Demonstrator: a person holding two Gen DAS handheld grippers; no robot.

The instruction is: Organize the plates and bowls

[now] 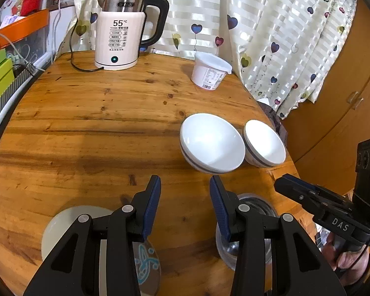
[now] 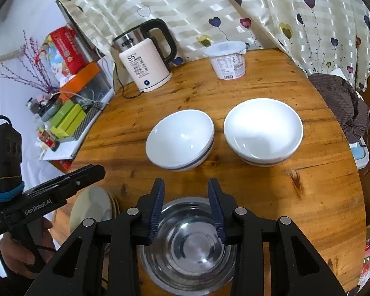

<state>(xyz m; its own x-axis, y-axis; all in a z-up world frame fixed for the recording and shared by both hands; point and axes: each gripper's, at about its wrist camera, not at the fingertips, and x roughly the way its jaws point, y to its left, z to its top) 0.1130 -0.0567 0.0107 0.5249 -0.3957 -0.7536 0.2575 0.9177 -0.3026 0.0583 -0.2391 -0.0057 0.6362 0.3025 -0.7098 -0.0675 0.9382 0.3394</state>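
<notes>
Plainly, the round wooden table (image 2: 271, 185) carried everything, and I worked down from it. Furthest ahead of both tongs stood the kettle (image 1: 122, 32) and a lidded white tub (image 2: 228, 59), well apart from the crockery. Just ahead of my right gripper (image 2: 186, 207) sat two white bowls with blue bands, the left bowl (image 2: 181, 139) and the right bowl (image 2: 262, 130), side by side and close, though I could not tell whether their rims touched. Directly under that gripper lay the steel bowl (image 2: 188, 244), its far rim showing between jaws that stood partly apart with nothing pressed by the pads. My left gripper (image 1: 185, 204) hung likewise part open and empty above bare wood, with a stack of pale plates (image 1: 61, 229) under its left side and a glass coaster with a blue pattern (image 1: 145, 264) below it. My worry was the steel bowl: its thin, slick rim could slip from a shallow pinch, and a careless lift forward might knock the left bowl into its neighbour near the table's edge.
</notes>
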